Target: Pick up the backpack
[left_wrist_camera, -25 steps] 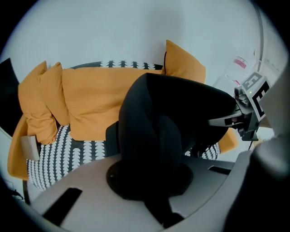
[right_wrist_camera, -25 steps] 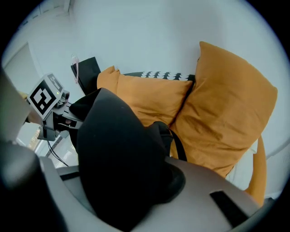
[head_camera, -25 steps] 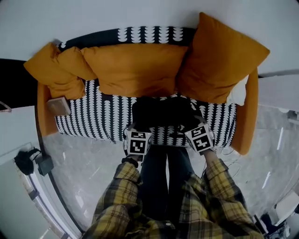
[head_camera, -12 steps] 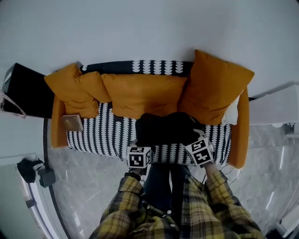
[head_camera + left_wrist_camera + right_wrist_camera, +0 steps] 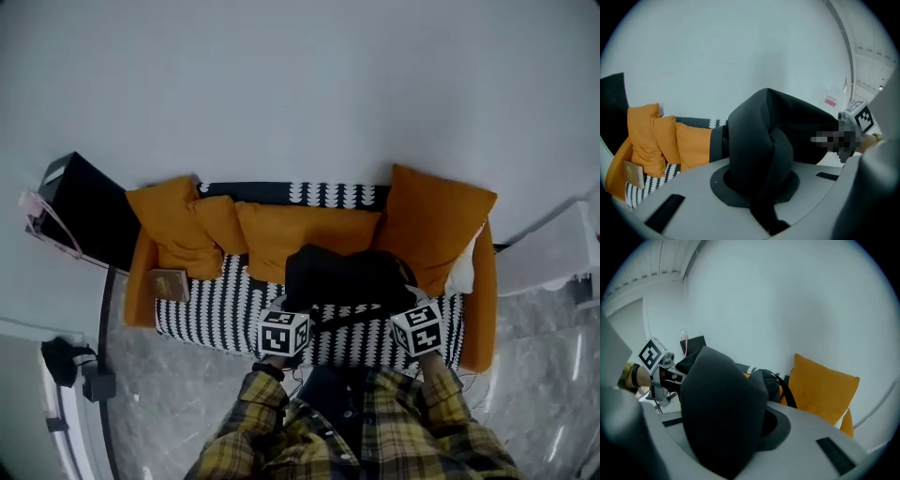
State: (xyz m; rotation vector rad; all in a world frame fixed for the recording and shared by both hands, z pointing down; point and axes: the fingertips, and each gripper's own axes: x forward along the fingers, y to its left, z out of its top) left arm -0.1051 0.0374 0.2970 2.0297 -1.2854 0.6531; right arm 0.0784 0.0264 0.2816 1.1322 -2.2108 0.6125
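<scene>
Between the two grippers hangs the black backpack [image 5: 345, 277], slung from one to the other over the striped sofa [image 5: 211, 298]. The left gripper [image 5: 282, 330] is pinched nearly closed on a fold of the fabric at one side, and the right gripper [image 5: 418, 325] is pinched the same way on the other. The grasp looks made and the lift is the step in hand; next, I judge, both grippers should rise evenly with jaws tight until the bag hangs clear of the seat and cushions.

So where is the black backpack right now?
The backpack is in the middle of the head view, gripped on either side by the left gripper and right gripper, over the patterned sofa seat, just in front of the orange cushions.
</scene>
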